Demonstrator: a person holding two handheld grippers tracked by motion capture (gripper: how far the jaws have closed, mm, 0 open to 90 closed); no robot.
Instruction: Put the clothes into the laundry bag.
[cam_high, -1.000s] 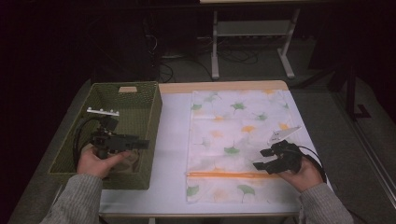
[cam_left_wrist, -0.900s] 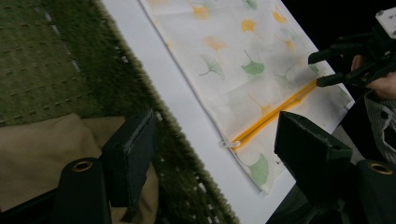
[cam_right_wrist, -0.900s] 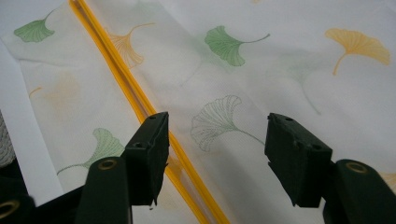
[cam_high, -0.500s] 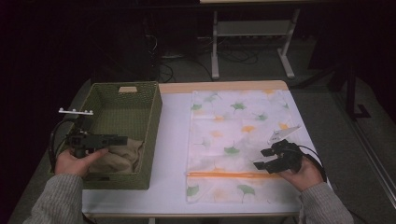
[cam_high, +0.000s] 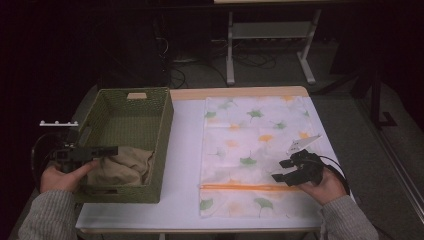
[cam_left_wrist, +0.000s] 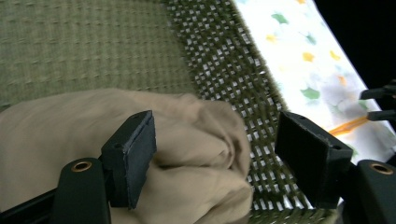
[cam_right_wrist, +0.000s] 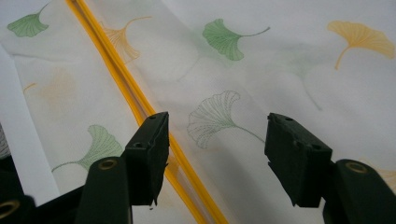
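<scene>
On counter (cam_high: 185, 150): green woven basket (cam_high: 150, 107) w/ crumpled tan cloth (cam_high: 122, 167) inside, near corner. Beside it, flat white bag (cam_high: 250, 145), ginkgo-leaf print, orange zip. Left gripper (cam_left_wrist: 215, 163) wide open over cloth, empty. Right gripper (cam_right_wrist: 215, 154) wide open over bag, empty.

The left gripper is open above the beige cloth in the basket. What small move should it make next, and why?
Probably lower the left gripper a little and close it on the beige cloth. Its jaws stand open on either side of the cloth's bunched fold, which lies loose in the green basket, so a short descent should give a grip.
</scene>
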